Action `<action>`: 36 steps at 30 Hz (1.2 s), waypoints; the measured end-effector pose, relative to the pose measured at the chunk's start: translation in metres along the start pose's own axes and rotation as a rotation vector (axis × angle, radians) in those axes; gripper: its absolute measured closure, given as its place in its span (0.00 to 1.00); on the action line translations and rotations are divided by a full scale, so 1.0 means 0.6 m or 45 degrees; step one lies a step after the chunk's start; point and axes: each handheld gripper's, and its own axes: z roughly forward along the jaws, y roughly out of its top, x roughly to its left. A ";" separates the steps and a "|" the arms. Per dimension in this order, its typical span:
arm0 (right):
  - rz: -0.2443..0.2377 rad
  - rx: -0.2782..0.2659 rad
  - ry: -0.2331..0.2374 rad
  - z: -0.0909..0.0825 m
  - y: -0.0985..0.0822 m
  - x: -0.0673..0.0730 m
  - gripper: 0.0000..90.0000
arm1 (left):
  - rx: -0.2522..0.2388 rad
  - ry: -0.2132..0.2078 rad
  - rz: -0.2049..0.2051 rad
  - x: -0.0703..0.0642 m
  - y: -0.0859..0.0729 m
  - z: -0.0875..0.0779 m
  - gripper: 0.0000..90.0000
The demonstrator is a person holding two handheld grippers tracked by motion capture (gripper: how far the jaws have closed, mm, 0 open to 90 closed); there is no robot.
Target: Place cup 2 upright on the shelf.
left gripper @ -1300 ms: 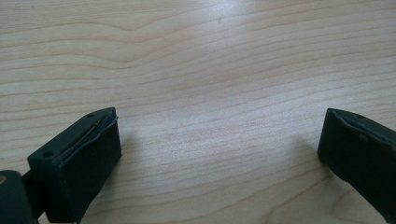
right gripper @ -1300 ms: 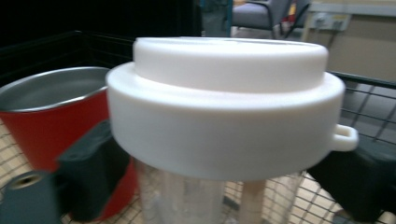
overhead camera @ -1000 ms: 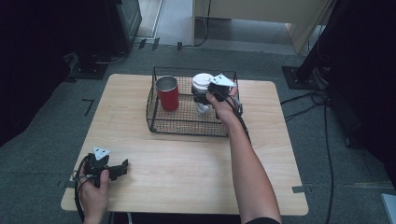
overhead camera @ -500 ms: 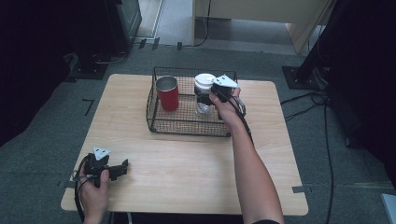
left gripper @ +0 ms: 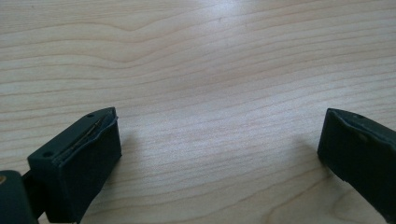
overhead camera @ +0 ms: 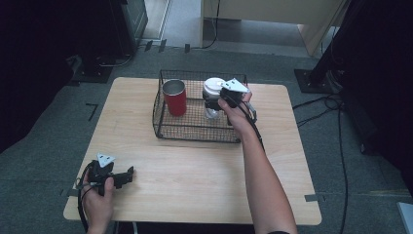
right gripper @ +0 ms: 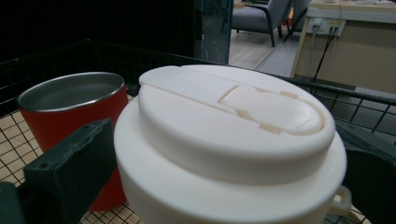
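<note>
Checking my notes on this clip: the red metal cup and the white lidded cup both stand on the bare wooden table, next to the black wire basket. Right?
Not quite. The red metal cup and the white lidded cup both stand inside the black wire basket, not next to it on the wooden table. The high view shows this.

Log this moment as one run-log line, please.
right gripper: jaws just reopened, either side of white lidded cup in wire basket | red cup: beside it | left gripper: open over table

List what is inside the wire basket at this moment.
The wire basket holds an open red cup and a white lidded cup between the right tool's jaws. Its lid hides any contents.
</note>
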 end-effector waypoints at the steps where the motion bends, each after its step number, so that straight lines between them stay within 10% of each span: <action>1: 0.001 -0.006 -0.001 -0.001 0.001 0.000 0.00 | 0.000 0.000 0.000 0.000 0.000 0.000 0.00; 20: -0.058 -0.169 -0.017 -0.042 0.036 0.017 0.00 | 0.001 0.000 0.001 0.000 0.000 0.000 0.00; 36: -0.080 -0.359 0.026 -0.137 0.060 0.024 0.00 | 0.000 0.000 0.000 0.000 0.000 0.000 0.00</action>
